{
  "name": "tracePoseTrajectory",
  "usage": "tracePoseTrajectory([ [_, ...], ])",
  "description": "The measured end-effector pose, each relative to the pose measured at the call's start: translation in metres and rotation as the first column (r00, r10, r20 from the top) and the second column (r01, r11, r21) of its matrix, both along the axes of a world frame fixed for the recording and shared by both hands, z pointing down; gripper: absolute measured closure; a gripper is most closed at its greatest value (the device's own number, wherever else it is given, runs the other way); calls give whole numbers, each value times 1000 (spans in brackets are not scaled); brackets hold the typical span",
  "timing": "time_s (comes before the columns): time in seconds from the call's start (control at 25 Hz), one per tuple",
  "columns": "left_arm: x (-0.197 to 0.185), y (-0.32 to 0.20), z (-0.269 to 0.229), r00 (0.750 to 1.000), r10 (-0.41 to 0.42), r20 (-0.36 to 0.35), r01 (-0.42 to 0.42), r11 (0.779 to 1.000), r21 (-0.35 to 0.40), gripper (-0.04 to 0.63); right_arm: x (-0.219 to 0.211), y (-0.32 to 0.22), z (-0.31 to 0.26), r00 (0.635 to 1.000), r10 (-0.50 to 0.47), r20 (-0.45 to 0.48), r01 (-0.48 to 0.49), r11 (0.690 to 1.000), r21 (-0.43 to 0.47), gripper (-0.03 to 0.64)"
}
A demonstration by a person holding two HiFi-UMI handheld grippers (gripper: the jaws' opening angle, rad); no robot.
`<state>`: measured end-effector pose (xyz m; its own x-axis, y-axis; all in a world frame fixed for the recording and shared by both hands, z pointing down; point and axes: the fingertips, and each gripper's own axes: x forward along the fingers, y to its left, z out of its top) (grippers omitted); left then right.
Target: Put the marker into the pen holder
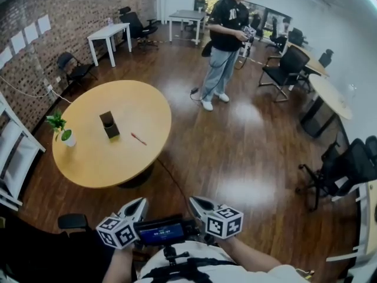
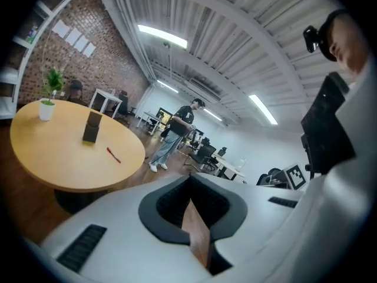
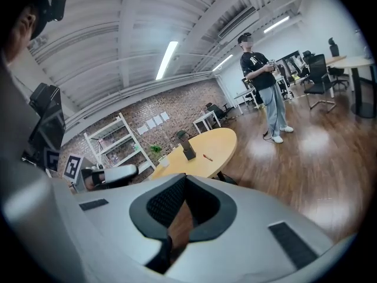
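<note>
A thin red marker (image 1: 138,138) lies flat on the round wooden table (image 1: 88,164), just right of an upright black pen holder (image 1: 109,124). Both grippers hang close to my chest at the bottom of the head view, far from the table and above the floor. My left gripper (image 1: 138,205) is shut with nothing between its jaws, and so is my right gripper (image 1: 198,204). The left gripper view has the pen holder (image 2: 91,127) and marker (image 2: 113,154) well beyond the closed gripper (image 2: 189,181). Past the right gripper (image 3: 184,178), the holder (image 3: 188,151) and marker (image 3: 207,156) look small.
A small plant in a white pot (image 1: 65,133) stands at the table's left edge. A person (image 1: 227,34) stands on the wooden floor beyond the table. Black office chairs (image 1: 285,69), a white table (image 1: 109,35) and a white shelf (image 1: 15,152) ring the room.
</note>
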<state>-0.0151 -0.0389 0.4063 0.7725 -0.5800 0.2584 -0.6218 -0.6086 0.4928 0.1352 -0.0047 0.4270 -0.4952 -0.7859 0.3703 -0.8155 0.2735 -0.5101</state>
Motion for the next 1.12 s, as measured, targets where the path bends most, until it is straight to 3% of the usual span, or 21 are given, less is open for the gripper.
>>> tracePoseTrajectory([
  [0.24, -26, 35, 30, 999, -39, 23, 40, 997, -69, 601, -6, 3, 2, 1000, -20, 8, 20, 1000, -2, 620],
  [0.48, -18, 61, 27, 998, -55, 43, 58, 996, -73, 601, 1, 17, -6, 999, -51, 13, 51, 999, -7, 620],
  [0.72, -16, 55, 12, 997, -65, 35, 67, 996, -65, 601, -6, 7, -14, 997, -72, 27, 72, 997, 1, 620],
  [1.12, -26, 61, 20, 994, -105, 42, 109, 987, -114, 601, -21, 3, -3, 993, -116, 33, 118, 992, -47, 620],
])
